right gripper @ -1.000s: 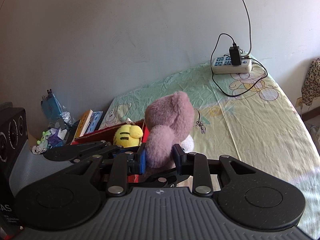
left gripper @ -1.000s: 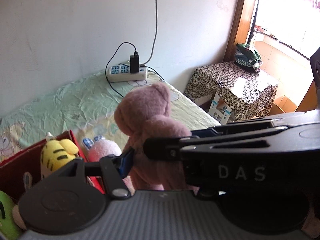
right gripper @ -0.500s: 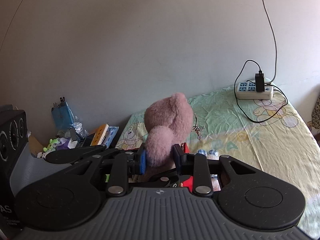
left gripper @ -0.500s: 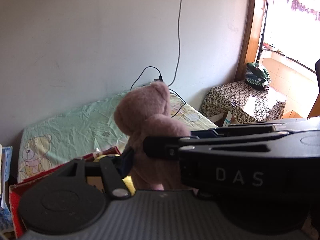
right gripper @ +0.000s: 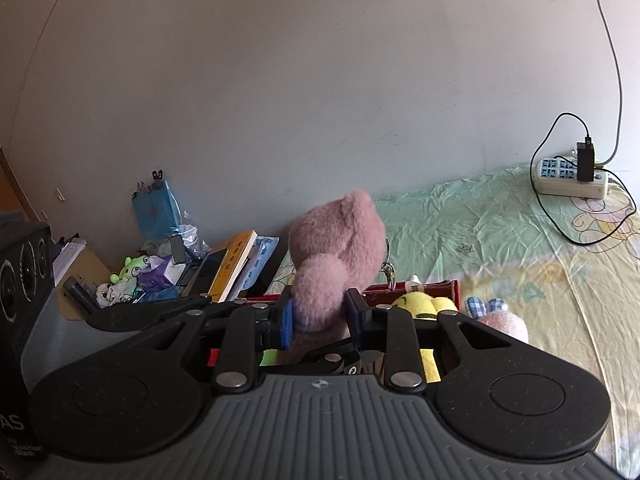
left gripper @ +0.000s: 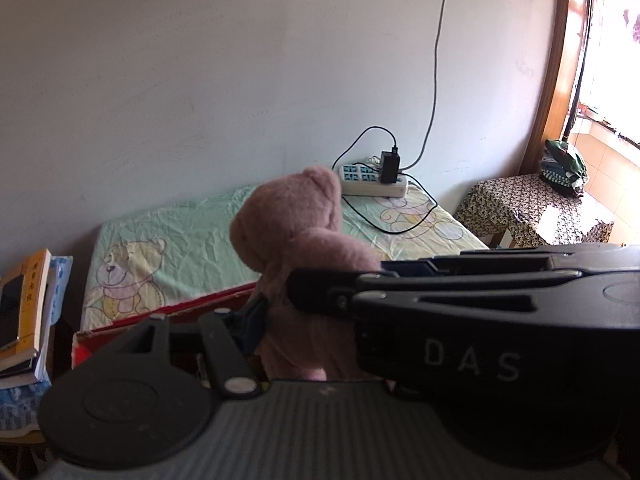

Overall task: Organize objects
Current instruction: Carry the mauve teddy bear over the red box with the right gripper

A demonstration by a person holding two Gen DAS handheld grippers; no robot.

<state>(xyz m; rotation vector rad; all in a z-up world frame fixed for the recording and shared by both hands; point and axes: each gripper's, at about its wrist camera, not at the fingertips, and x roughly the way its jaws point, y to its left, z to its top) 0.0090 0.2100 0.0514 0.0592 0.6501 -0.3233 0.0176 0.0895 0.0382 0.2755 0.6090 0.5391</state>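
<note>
Both the left tongs [left gripper: 316,312] and right tongs [right gripper: 319,318] clamp the pink bear [right gripper: 340,248]

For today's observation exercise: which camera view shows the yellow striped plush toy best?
The right wrist view. There the yellow striped plush toy lies in the red box, just right of the pink teddy bear that the right hand-held gripper clamps. The left wrist view hides it behind the grippers and bear.

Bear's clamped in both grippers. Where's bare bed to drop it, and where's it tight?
Free: the green sheet between the wall, the red box and the power strip. Crowded: the box, with the yellow plush inside, and the book pile to its left. Both grippers grip the pink bear.
</note>
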